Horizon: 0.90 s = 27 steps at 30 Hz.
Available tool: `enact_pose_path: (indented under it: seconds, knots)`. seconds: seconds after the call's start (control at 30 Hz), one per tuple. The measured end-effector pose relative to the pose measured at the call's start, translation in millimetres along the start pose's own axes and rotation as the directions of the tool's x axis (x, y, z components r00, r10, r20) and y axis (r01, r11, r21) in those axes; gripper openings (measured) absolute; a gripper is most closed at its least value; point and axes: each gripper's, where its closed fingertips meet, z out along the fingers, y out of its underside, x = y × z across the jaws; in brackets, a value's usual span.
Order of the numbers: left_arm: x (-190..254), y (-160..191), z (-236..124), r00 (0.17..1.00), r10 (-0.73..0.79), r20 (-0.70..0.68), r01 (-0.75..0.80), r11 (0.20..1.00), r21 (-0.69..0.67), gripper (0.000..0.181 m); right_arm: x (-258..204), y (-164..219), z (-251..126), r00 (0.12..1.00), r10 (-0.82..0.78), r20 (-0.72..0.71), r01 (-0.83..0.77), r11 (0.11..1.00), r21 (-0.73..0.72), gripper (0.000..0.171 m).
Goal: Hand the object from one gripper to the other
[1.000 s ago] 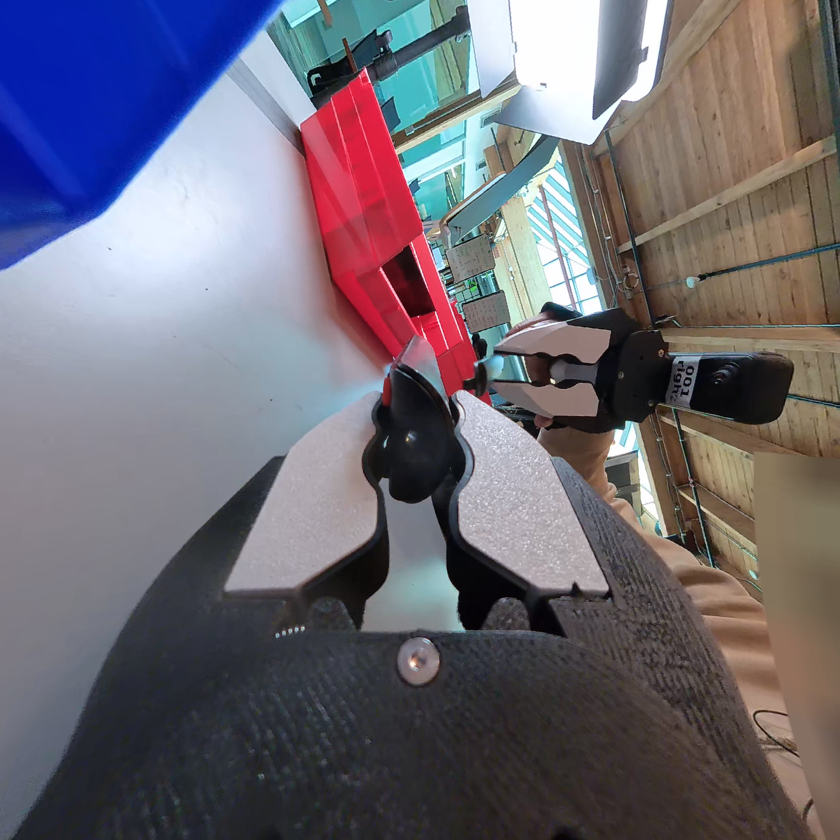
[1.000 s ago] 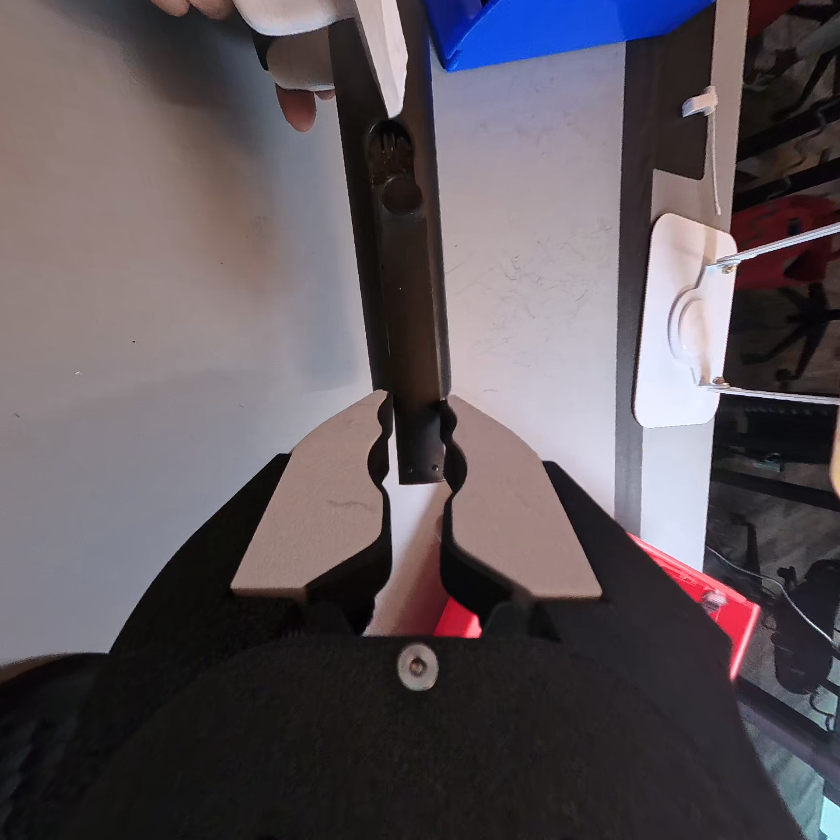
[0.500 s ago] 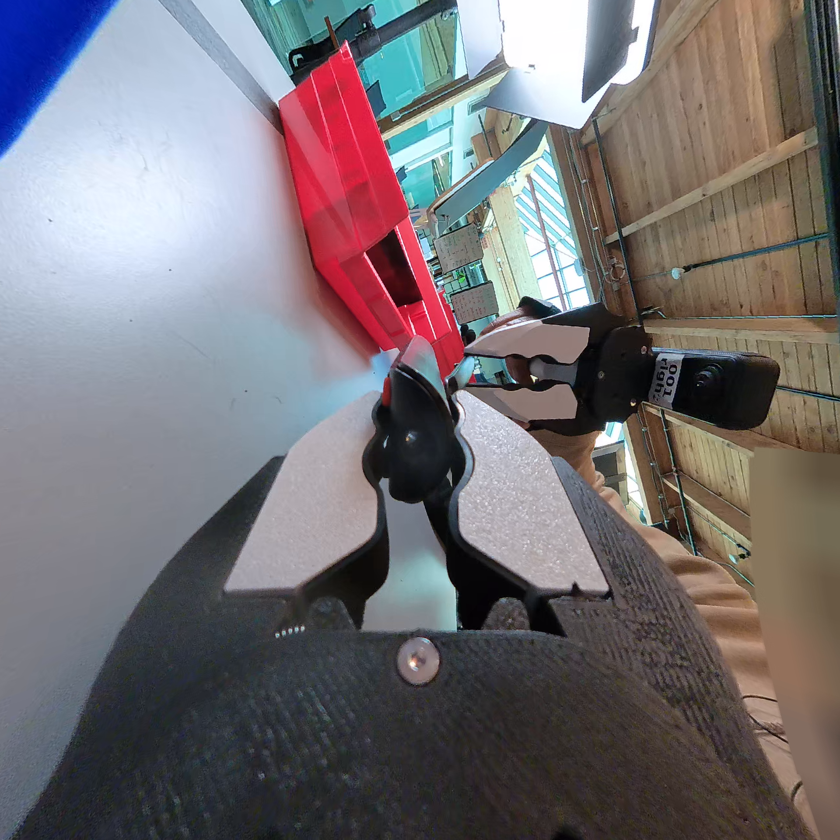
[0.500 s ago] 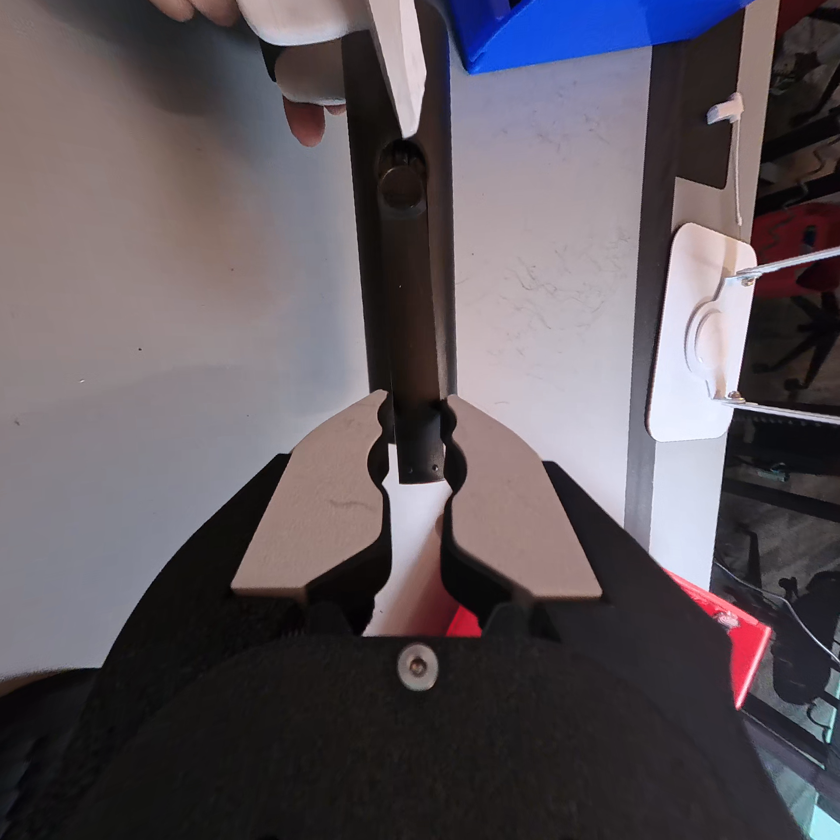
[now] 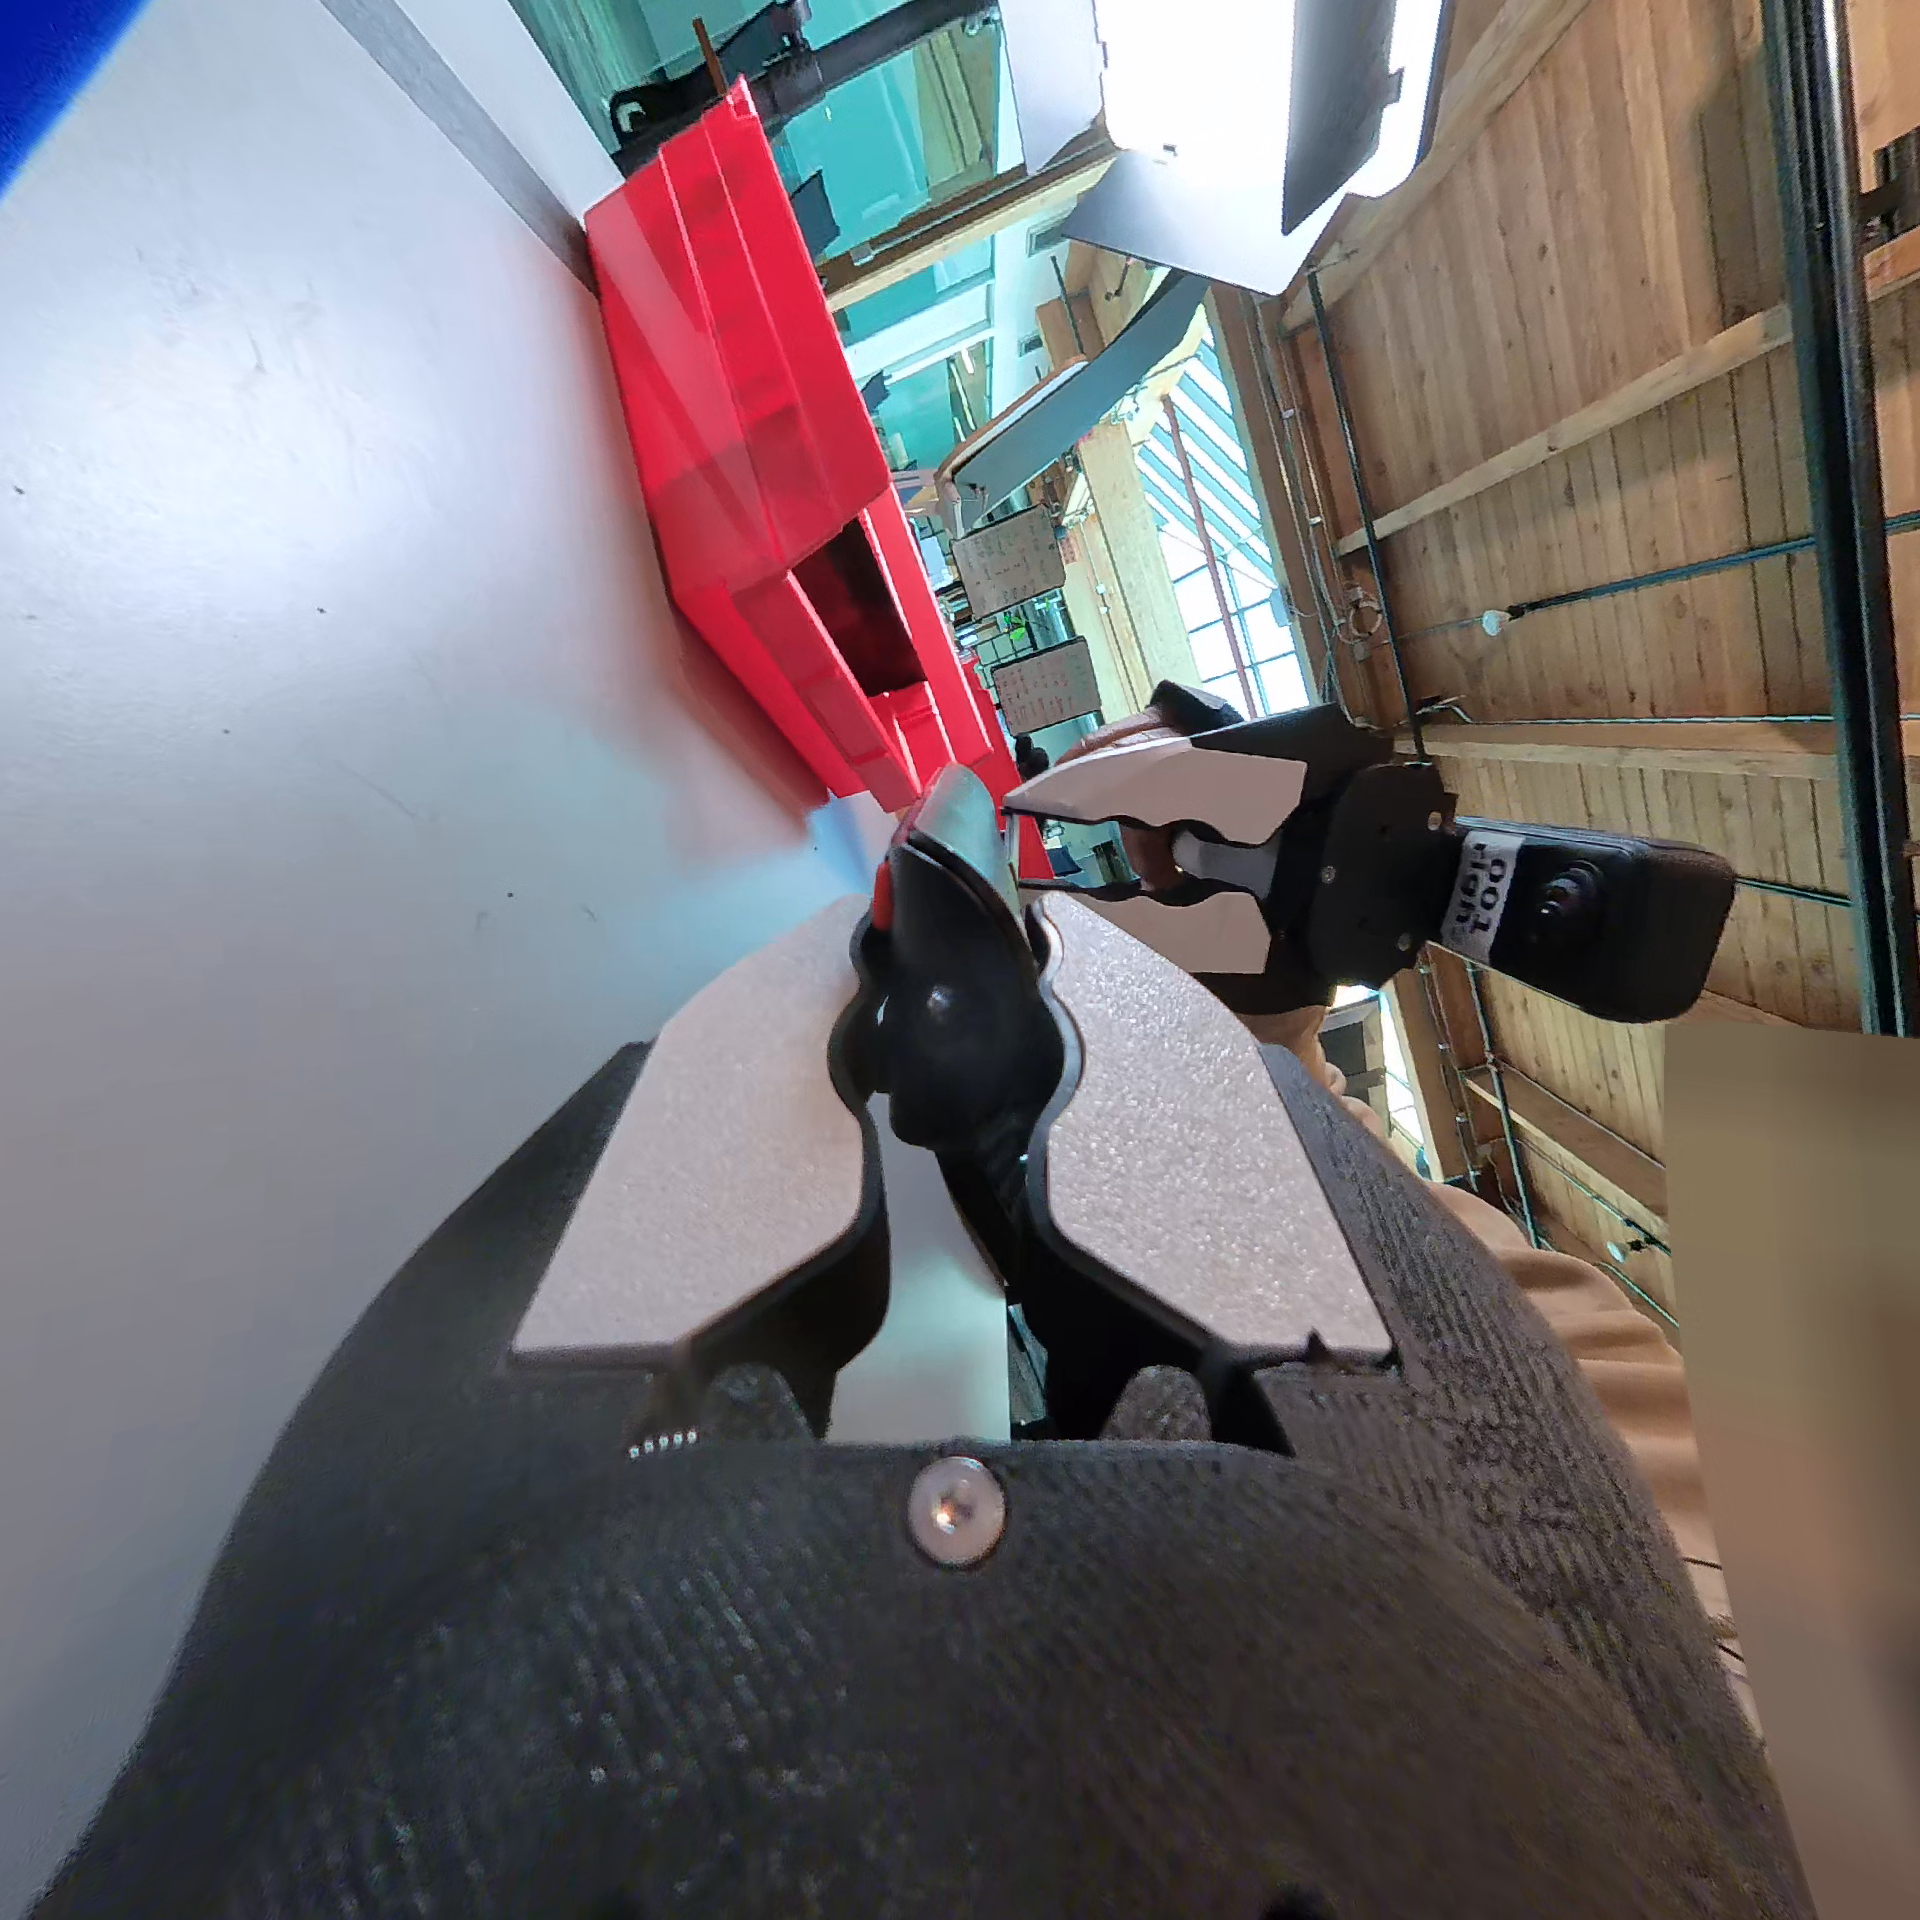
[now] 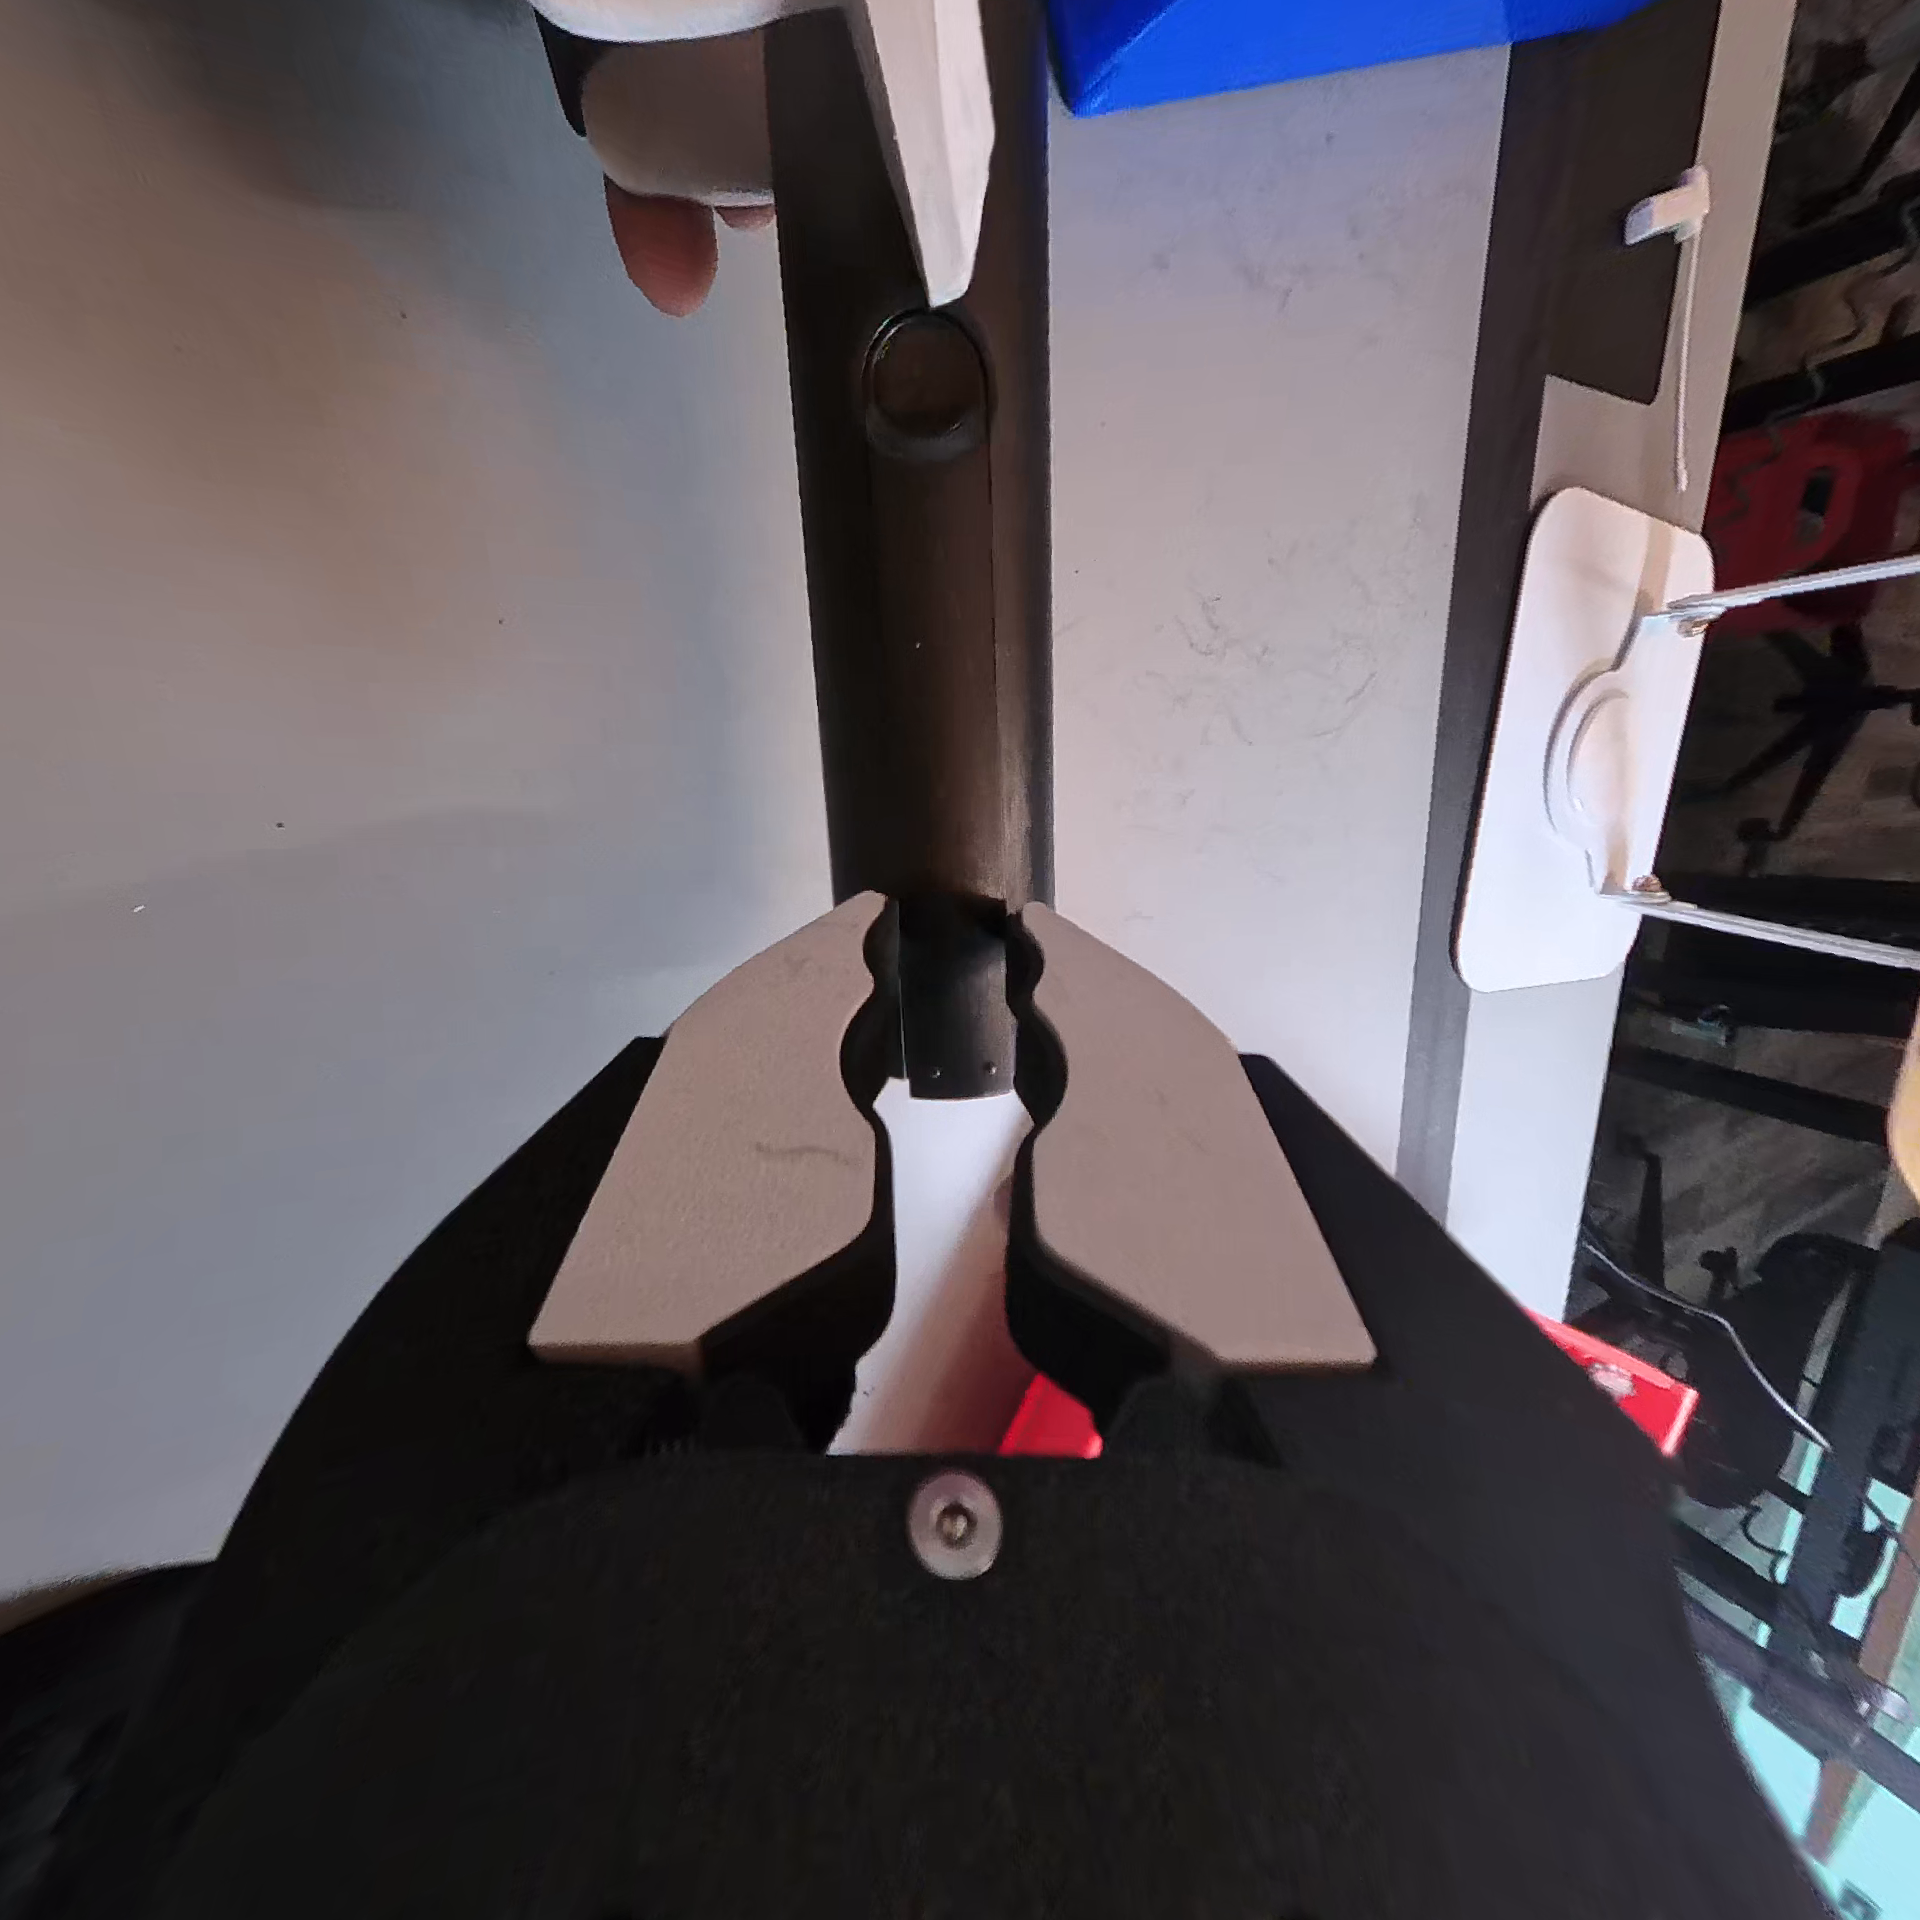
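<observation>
A long black tool [image 6: 925, 675] with a silver tip and a small red part spans between both grippers above the white table [image 6: 312, 623]. My right gripper [image 6: 951, 914] is shut on its near, narrow end. My left gripper [image 5: 951, 914] is shut on the tool's thick head [image 5: 940, 1029]. In the right wrist view, one white left finger [image 6: 935, 156] lies over the far end, beside a person's fingertip [image 6: 665, 249]. In the left wrist view, the right gripper [image 5: 1039, 847] sits just beyond the silver tip, its fingers close together.
Red bins [image 5: 748, 416] stand along the table's edge. A blue bin [image 6: 1299, 42] sits at the far end of the table. A white bracket plate [image 6: 1579, 727] is fixed on the table's side edge. A tan sleeve [image 5: 1621, 1382] is at right. The gap from one gripper's tips to the other's is roughly 9 cm. The white bracket plate [image 6: 1579, 727] is about 35 cm from both grippers' fingertips.
The left view has swung so the blue bin has nearly left it, and the right gripper appears slightly closer. Both grippers stay shut on the tool.
</observation>
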Motion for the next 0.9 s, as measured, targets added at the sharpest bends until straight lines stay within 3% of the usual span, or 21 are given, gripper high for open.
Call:
enact_pose_path:
  seconds: [0.17,0.33,0.4,0.5,0.6,0.67,0.77,0.83,0.9]
  knots:
    - [3,3,-2,1.0,0.025,-0.008,-0.026,0.999,-0.029,0.025,0,-2,3,0.999,-0.032,-0.014,0.033,0.999,0.015,0.019]
    - [13,5,2,0.998,0.021,-0.059,-0.022,0.999,-0.025,0.024,-5,-22,-6,0.999,-0.038,-0.012,0.04,0.991,0.125,0.02]
    - [19,2,0,0.996,0.005,-0.085,-0.005,1.0,-0.003,0.024,0,-28,-12,0.999,-0.025,-0.034,0.031,0.984,0.176,0.03]
    - [18,-2,-3,0.997,-0.004,-0.081,0.005,1.0,0.014,0.025,10,-29,-29,0.997,0.079,-0.025,-0.069,0.958,0.278,0.049]
    - [16,-3,-3,0.997,-0.015,-0.081,0.017,1.0,0.016,0.024,24,-19,-49,0.963,0.266,0.042,-0.261,0.883,0.389,0.052]
    - [15,-1,-2,0.997,-0.012,-0.08,0.012,1.0,0.01,0.024,28,-5,-53,0.898,0.407,0.164,-0.438,0.803,0.404,0.053]
    - [20,3,0,0.995,0.024,-0.096,-0.025,1.0,-0.008,0.024,17,13,-43,0.715,0.557,0.423,-0.695,0.627,0.352,0.058]
    - [25,7,2,0.992,0.062,-0.114,-0.064,0.998,-0.018,0.024,7,13,-38,0.557,0.579,0.596,-0.823,0.48,0.303,0.058]
    - [31,9,3,0.986,0.087,-0.139,-0.091,0.996,-0.022,0.024,-4,9,-35,0.449,0.555,0.7,-0.884,0.388,0.259,0.051]
